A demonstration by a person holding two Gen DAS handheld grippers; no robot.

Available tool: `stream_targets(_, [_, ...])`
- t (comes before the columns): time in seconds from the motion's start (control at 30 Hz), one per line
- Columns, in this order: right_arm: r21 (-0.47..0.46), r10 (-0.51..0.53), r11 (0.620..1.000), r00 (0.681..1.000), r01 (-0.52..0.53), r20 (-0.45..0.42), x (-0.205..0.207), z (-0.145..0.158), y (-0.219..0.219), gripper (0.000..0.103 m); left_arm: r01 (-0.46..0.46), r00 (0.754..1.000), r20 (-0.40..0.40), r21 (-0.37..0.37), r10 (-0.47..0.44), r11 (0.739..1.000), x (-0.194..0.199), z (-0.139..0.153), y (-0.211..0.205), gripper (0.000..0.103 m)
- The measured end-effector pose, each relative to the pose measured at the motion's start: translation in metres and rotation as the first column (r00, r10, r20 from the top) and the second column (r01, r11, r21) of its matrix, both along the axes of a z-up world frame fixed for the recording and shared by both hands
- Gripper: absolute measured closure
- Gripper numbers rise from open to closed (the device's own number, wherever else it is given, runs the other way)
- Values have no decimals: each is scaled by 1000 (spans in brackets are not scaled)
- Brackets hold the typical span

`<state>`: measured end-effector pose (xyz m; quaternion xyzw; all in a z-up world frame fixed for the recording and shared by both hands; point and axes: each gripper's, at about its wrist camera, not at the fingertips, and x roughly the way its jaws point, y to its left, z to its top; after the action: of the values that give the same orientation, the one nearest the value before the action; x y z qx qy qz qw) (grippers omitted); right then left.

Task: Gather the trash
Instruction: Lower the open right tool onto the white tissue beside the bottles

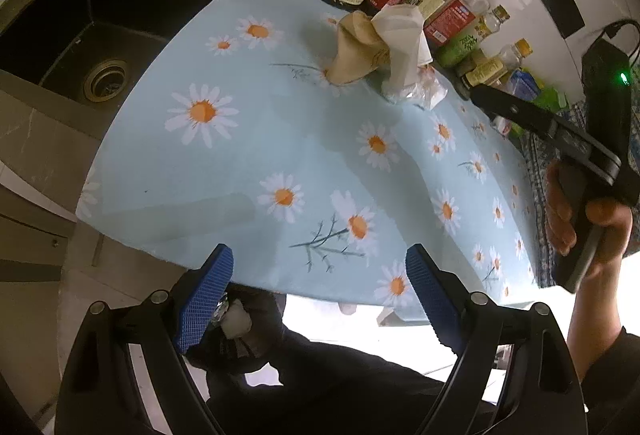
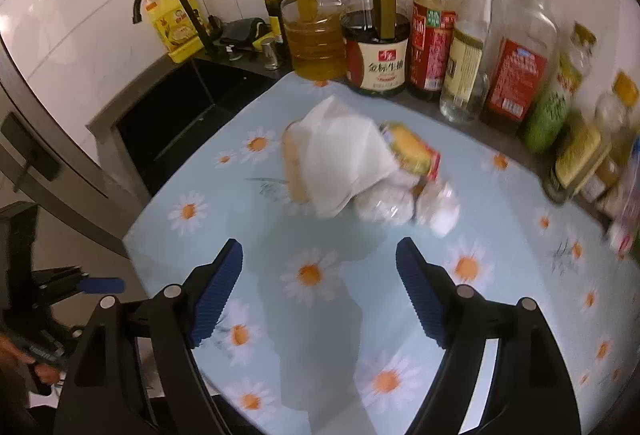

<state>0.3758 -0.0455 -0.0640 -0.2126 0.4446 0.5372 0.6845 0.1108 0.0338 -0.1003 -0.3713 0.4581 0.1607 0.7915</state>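
Behind trash pile (image 2: 352,171), soy bottle (image 2: 376,35) labelled perhaps 金标生抽

We are looking at a desk (image 2: 500,195) lying under a pale blue daisy-print cloth (image 1: 280,139). A black sink (image 1: 80,47) is sitting just beside it, a black faucet (image 2: 168,1) curving above. White tiled wall (image 2: 100,15) is running behind, bottles (image 2: 432,23) lining its foot, and light is glaring off the tiles.
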Motion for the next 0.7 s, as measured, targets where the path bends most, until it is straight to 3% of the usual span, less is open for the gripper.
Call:
stream_targets(0.2, [-35,65,997,995,-62,71,15,-3,30,12,-47,999,1,16,47,999,11,4,-3,17])
stream_targets(0.7, [-161,210,970,961,-182,180,19,-40,87,12,-169,986,-6,11,169,986,9,4,-11,17])
